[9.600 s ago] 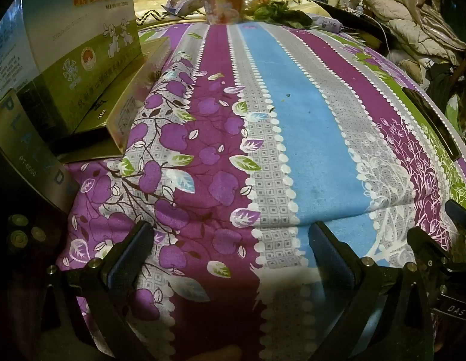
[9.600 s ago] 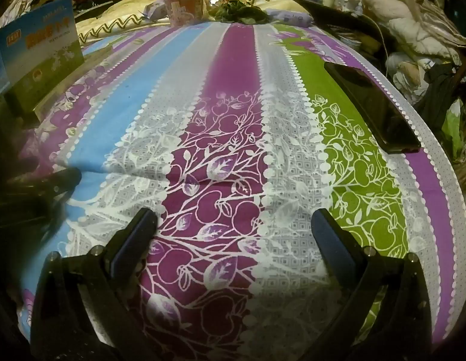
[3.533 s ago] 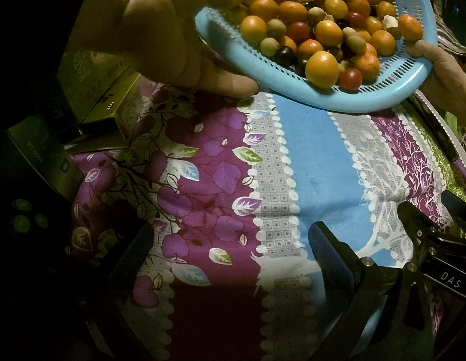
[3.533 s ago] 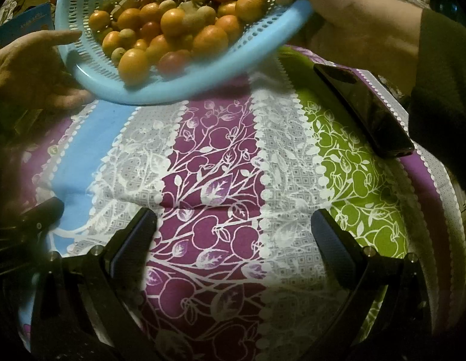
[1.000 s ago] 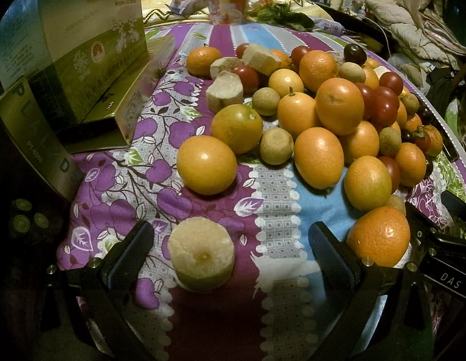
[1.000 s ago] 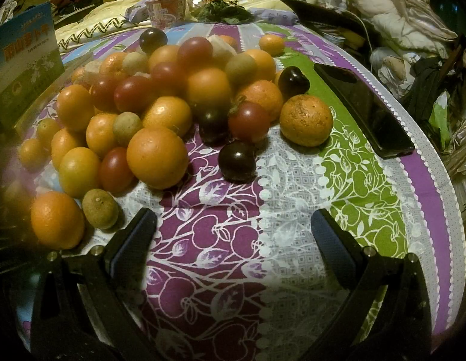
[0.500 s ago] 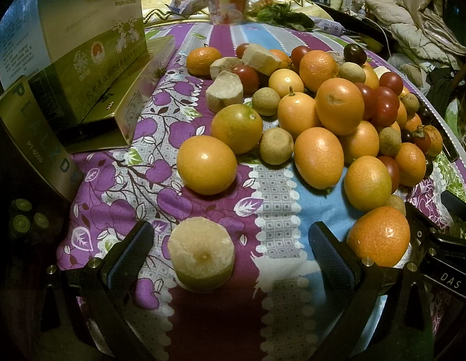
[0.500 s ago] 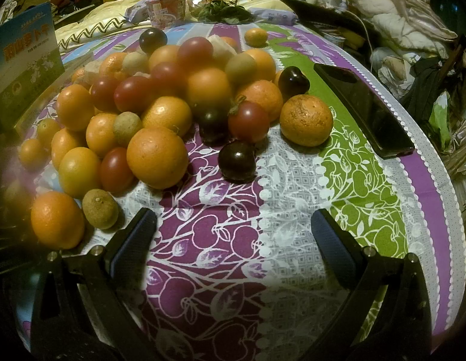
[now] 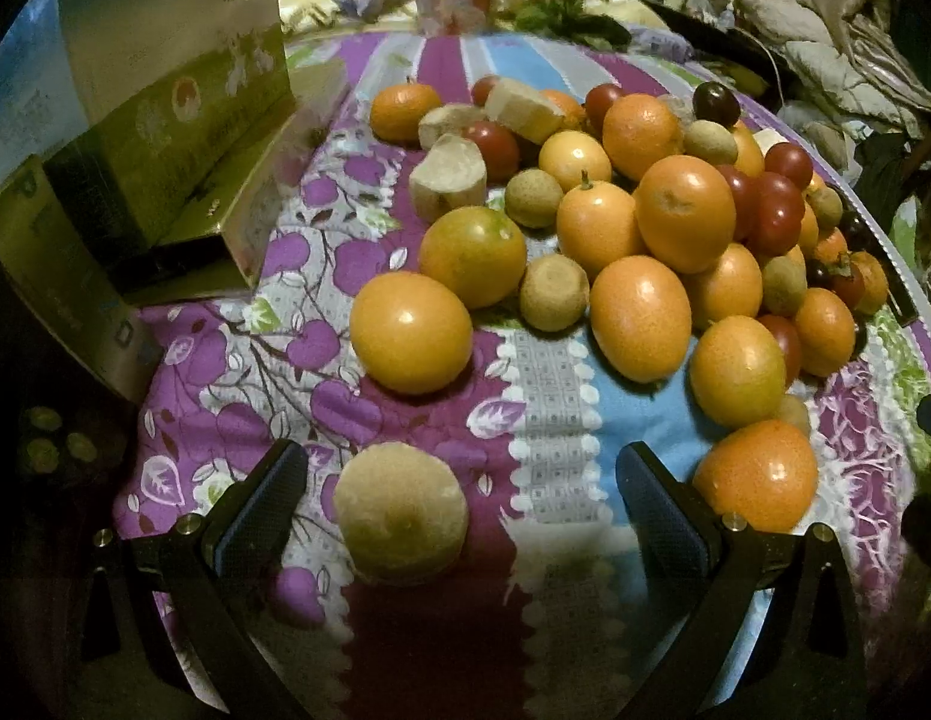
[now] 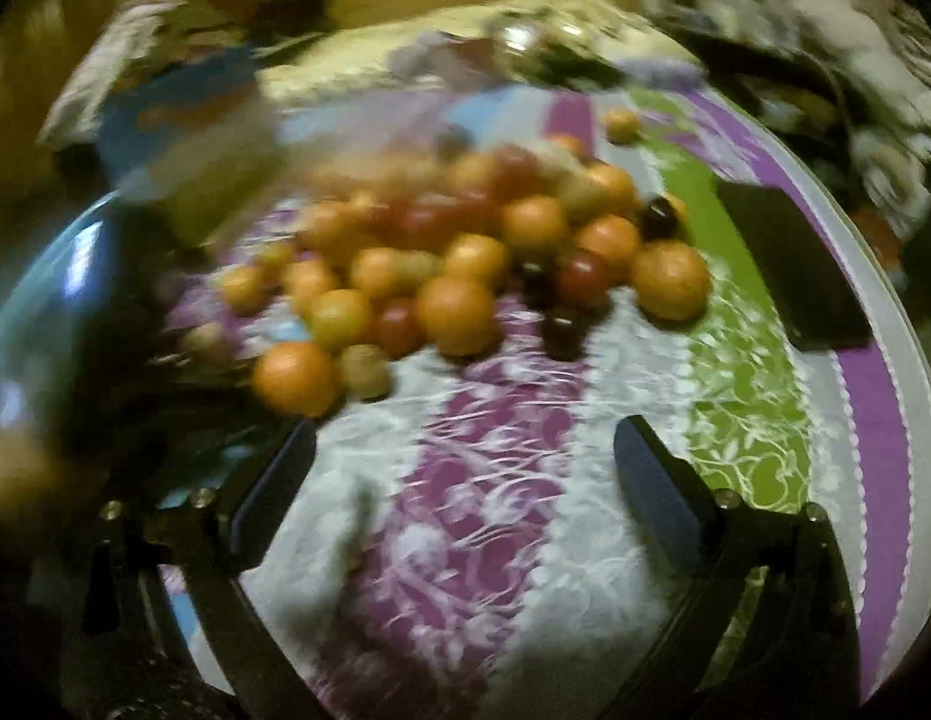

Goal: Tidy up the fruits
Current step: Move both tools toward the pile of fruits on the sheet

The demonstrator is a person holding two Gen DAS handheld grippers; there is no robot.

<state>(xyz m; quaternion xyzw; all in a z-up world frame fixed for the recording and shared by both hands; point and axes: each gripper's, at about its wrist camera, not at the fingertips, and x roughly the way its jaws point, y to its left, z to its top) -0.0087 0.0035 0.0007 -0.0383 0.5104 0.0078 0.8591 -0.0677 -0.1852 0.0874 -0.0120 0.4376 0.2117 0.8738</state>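
A heap of fruit lies on the striped cloth: several oranges (image 9: 684, 213), red tomatoes (image 9: 774, 213), small brown-green fruits (image 9: 552, 292) and pale cut chunks (image 9: 448, 177). A pale round cut piece (image 9: 400, 521) sits between my left gripper's fingers. My left gripper (image 9: 459, 510) is open, low over the cloth's near edge. My right gripper (image 10: 465, 480) is open and empty, above the cloth, short of the heap (image 10: 465, 264). The right wrist view is blurred by motion.
A printed carton (image 9: 165, 90) and a flat box (image 9: 237, 198) stand at the left. A black phone (image 10: 789, 264) lies on the green stripe at the right. Bedding, a cup (image 9: 459, 0) and clutter sit at the back.
The right gripper has lifted and pulled back, so the heap looks smaller and farther. The left gripper has barely moved. Fruit was tipped from a blue basket onto the cloth seconds ago.
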